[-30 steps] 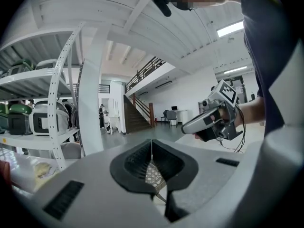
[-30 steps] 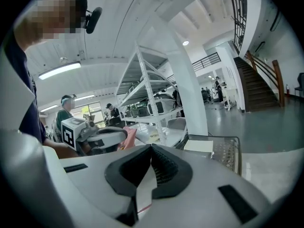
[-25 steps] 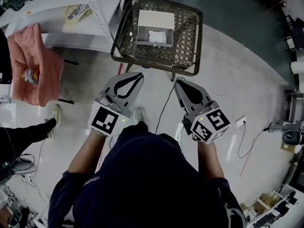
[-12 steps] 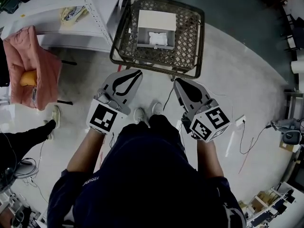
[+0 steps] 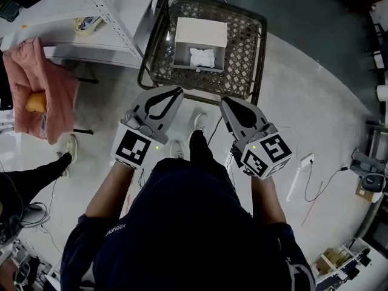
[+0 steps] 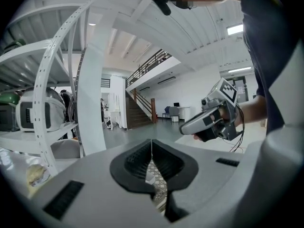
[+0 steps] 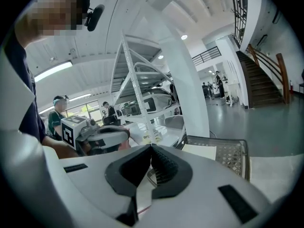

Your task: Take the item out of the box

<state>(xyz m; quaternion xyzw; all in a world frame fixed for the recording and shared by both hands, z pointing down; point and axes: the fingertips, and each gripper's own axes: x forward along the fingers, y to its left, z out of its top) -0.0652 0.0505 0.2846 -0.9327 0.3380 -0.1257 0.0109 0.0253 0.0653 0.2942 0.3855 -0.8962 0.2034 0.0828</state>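
While the head view shows the boxed item point(image 5: 202, 57), gripper views cannot.

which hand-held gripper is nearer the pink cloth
Left. The left hand-held gripper is to the right of the pink cloth, with floor between them. The right hand-held gripper is farther right again, beyond the left one.

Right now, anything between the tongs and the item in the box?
Nothing visible. The box is open, the white item bare from above. Both shut, the left tongs and right tongs hang short of the lattice table's near rim; only the box's front wall faces them.
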